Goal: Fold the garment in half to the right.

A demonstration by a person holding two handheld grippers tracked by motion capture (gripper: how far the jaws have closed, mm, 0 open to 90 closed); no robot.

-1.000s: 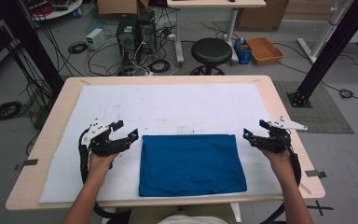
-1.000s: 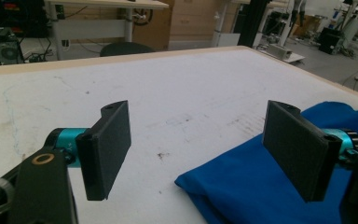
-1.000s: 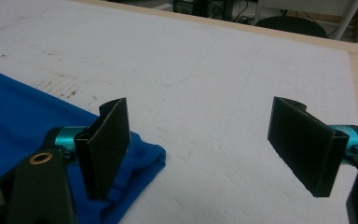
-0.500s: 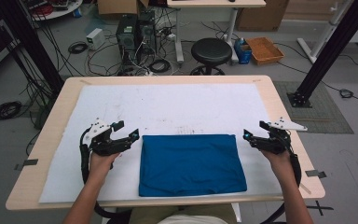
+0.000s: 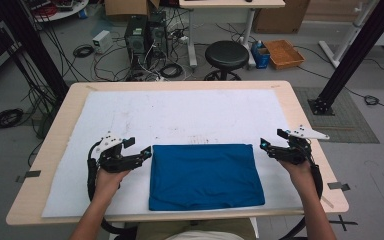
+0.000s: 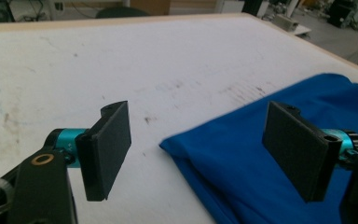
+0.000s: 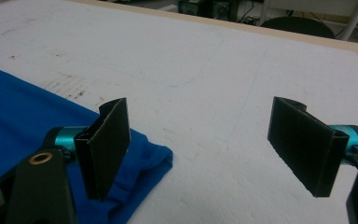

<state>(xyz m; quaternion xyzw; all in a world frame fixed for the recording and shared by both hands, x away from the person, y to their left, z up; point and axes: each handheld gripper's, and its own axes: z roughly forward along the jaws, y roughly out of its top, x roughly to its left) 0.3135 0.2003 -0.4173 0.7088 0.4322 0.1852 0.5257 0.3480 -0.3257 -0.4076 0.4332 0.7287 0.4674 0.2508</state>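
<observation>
The left gripper is held wide open, just beside the far left corner of the blue cloth, and nothing is held in it. The right gripper is held wide open too, just beside the far right corner, and nothing is held in it either. The blue cloth is laid flat and folded in the near middle of the bench, on a white sheet. It looks like the two far corners are about to be grabbed, so the step in hand seems to be the reach. For the next move, each gripper would have to be slid in and down until a corner is caught between its jaws, and then squeezed shut. Lots of open room is left on the far half of the white sheet. The near edge of the cloth is close to the near edge of the bench, so little room is left there.
</observation>
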